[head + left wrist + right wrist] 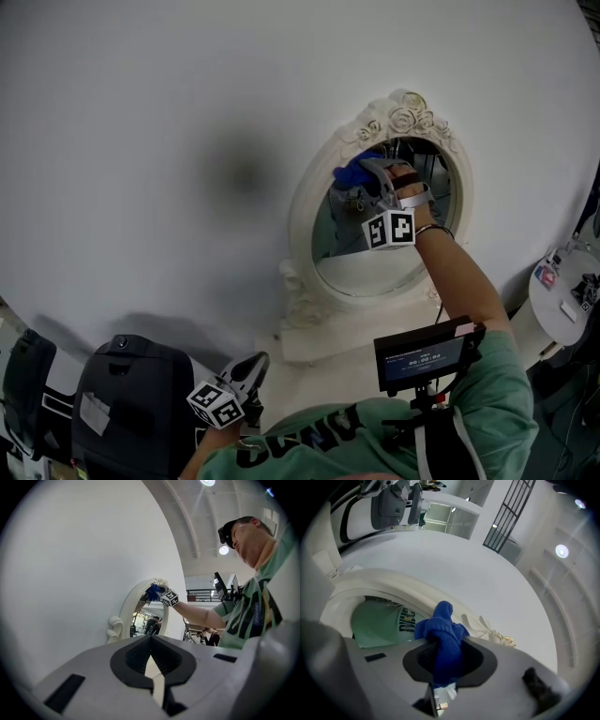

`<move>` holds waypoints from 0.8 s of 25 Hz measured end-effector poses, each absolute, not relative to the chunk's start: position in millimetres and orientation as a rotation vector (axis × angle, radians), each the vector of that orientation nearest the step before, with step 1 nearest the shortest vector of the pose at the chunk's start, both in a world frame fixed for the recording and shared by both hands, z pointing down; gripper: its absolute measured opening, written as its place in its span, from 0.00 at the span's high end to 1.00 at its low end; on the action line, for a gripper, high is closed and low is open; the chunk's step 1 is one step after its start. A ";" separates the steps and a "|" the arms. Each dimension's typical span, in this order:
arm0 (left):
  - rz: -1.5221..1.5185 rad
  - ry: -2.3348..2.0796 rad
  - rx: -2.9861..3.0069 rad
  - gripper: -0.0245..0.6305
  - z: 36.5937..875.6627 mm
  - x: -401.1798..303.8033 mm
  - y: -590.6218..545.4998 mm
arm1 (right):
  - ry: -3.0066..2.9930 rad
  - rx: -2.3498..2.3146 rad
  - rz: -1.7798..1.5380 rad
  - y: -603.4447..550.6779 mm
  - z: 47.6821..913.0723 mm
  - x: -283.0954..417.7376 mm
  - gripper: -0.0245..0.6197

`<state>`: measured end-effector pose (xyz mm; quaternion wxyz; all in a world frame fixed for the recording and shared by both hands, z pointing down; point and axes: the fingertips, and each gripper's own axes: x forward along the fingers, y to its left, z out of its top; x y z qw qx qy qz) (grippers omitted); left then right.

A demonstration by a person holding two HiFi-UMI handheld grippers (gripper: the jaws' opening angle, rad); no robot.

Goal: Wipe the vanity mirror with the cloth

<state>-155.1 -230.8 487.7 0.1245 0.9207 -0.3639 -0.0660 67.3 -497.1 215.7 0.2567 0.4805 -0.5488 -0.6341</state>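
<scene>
The wiping is judged to be under way and not finished. The blue cloth (pixel 348 174) is clamped between the jaws of the right gripper (pixel 361 175) and is held at the upper left edge of the vanity mirror (pixel 375 274), just under the rose ornament (pixel 405 116) of its white frame. The left gripper (pixel 247 371) is kept low, well apart from the mirror, with its jaws together and nothing between them. The middle and lower glass probably remain to be wiped. No smear or clean trace can be seen, so the wiped part cannot be told. Whether the cloth really touches the glass is also unclear.
</scene>
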 end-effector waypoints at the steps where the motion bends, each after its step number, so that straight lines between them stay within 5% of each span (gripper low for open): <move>1: -0.189 -1.065 2.682 0.95 489.0 -156.1 -231.2 | -1.463 1.281 -1.746 -497.3 215.5 67.5 0.86; 9: -0.211 -1.018 2.683 0.95 487.3 -147.2 -240.6 | -1.457 1.282 -1.801 -497.2 201.3 82.9 0.86; 20: -0.173 -1.022 2.683 0.95 483.7 -134.6 -247.8 | -1.235 1.514 -1.548 -528.4 197.5 251.2 0.86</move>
